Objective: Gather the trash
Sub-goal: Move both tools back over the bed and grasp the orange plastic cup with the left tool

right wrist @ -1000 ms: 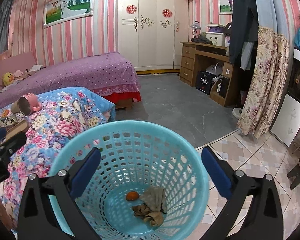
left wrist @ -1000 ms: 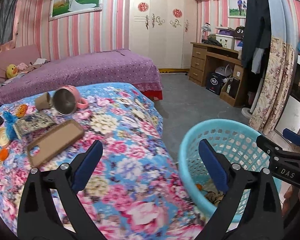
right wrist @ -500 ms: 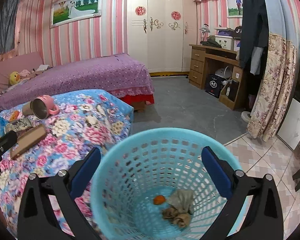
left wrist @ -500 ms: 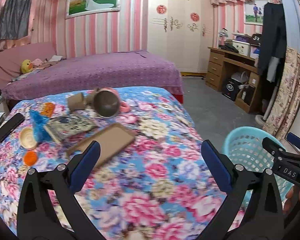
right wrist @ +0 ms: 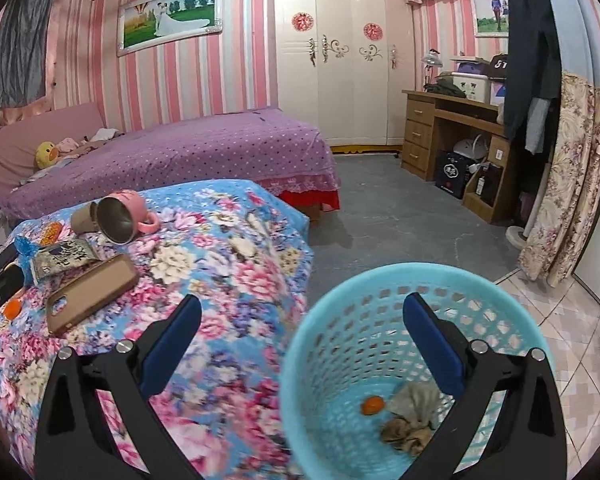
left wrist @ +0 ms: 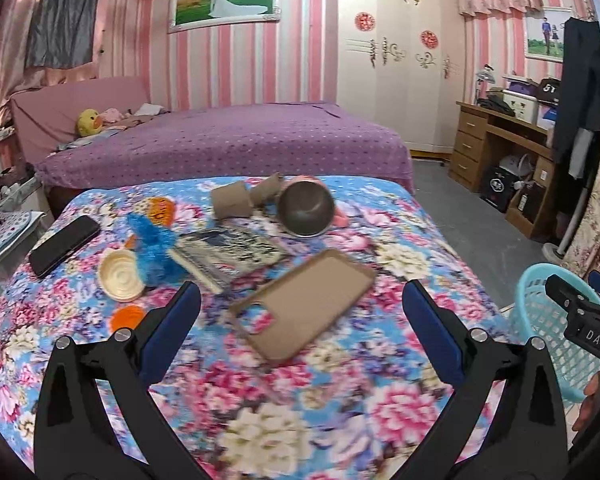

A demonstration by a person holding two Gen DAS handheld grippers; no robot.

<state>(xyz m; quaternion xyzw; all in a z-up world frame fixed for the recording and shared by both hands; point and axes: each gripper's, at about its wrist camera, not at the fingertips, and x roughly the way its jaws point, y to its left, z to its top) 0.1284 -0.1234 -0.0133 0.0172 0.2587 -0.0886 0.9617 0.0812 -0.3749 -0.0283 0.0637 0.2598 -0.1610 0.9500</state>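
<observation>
Hovering wide open and empty over the floral bedspread (left wrist: 340, 408), the left gripper (left wrist: 300, 320) faces an orange peel (left wrist: 127, 317) at ten o'clock, while the right gripper (right wrist: 302, 328), equally spread and empty, hangs above the blue basket (right wrist: 300, 360) holding crumpled scraps (right wrist: 410, 420).

Your left gripper (left wrist: 300, 322) is held with its jaws spread wide and nothing between them. Your right gripper (right wrist: 302, 326) is likewise wide open and empty, with your hand (left wrist: 598, 400) gripping it from beneath.
</observation>
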